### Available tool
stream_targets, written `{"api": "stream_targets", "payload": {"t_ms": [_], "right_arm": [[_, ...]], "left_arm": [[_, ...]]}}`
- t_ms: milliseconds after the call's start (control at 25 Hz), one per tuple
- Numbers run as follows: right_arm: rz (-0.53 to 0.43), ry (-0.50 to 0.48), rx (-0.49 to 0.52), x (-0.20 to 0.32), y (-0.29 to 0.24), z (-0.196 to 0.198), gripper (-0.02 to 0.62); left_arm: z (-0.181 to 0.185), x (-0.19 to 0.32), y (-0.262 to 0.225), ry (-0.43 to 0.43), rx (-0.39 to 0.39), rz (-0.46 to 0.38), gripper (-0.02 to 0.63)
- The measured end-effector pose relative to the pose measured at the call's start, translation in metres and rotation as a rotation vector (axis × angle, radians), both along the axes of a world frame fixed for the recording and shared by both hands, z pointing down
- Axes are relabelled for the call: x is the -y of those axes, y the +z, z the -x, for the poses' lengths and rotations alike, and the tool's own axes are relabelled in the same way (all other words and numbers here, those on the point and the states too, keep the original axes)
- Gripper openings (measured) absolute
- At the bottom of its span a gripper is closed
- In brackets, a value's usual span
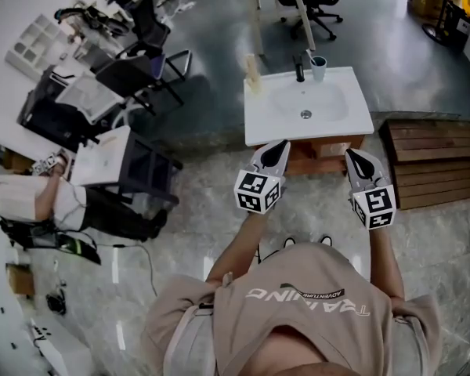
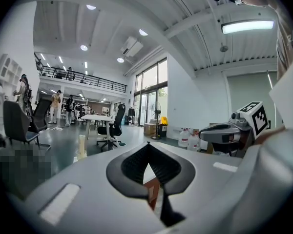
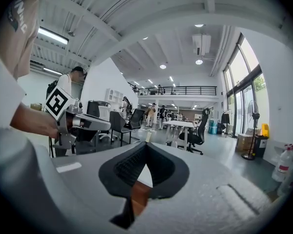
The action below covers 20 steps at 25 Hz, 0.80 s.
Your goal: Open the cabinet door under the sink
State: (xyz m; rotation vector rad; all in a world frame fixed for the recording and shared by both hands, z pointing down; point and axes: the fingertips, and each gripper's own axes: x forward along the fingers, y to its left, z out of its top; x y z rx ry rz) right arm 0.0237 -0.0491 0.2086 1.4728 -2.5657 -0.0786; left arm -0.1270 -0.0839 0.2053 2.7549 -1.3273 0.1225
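While both tools hover level, we note: left gripper (image 1: 277,153), right gripper (image 1: 359,163) shut, empty. Cabinet door (image 1: 319,158) under sink (image 1: 258,128) front edge, straight ahead between them; neither nearer.

The sink (image 1: 260,122) is white, the cabinet (image 1: 318,158) reddish-brown, the floor (image 1: 207,229) mottled pale grey.

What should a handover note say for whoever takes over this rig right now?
Left claw: shut, empty, held in the air.
Right claw: shut, empty, beside it.
The white rectangular sink stands ahead; the brown wooden cabinet is under it, touched by neither claw.
Done: nothing visible; the cabinet looks shut.
To do: reach down to the cabinet's front, grip there, pull it open.
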Motion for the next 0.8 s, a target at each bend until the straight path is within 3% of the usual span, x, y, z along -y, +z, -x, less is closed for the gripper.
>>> {"api": "stream_targets", "payload": {"t_ms": [360, 800], "right_arm": [[-0.019, 0.043, 0.037, 0.008, -0.002, -0.01, 0.002], [0.016, 0.027, -0.001, 0.011, 0.006, -0.009, 0.002]], "left_arm": [[0.003, 0.008, 0.008, 0.017, 0.009, -0.002, 0.015], [-0.002, 0.009, 0.022, 0.023, -0.02, 0.035, 0.015]]}}
